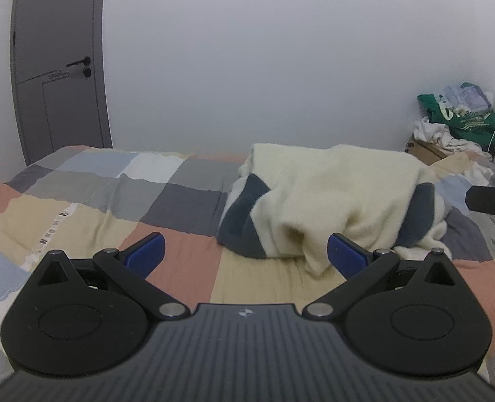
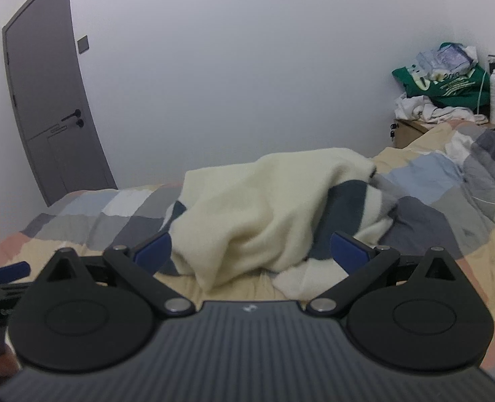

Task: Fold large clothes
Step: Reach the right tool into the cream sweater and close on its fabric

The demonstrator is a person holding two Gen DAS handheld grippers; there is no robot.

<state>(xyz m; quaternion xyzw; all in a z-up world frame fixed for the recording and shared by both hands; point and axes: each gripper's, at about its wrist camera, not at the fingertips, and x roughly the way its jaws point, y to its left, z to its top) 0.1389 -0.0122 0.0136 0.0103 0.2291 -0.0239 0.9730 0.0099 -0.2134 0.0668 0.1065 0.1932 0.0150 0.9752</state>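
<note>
Two claws hang over a bed, both with fingers spread apart and gripping nothing. At the far left of the left wrist view a grey door (image 1: 59,63) stands shut, and below it the patchwork quilt (image 1: 89,194) runs across the lower half of the frame. The left claw (image 1: 245,254) sits at lower centre, its blue pads (image 1: 145,254) wide apart above bare quilt. Right of centre lies the task's thing, a cream and dark blue garment (image 1: 334,197), heaped in a crumpled mound on the bed; one cream lobe droops toward the claw's right-hand pad and looks very near it, though contact cannot be confirmed. At the upper right corner a pile of clutter (image 1: 458,120) sits against the wall.

In the right wrist view the right claw (image 2: 252,254) is at lower centre, and the garment (image 2: 267,207) fills the middle just ahead of it, its front edge reaching down between the open fingers.

Nothing is folded yet, as far as I can judge; the piece first needs spreading flat. The risk lies in the mound: layers overlap and no hem, sleeve or collar can be told apart, so a pinch may catch several layers and drag the whole heap. Bites on mismatched edges would twist it. A low pinch might also take the quilt.
</note>
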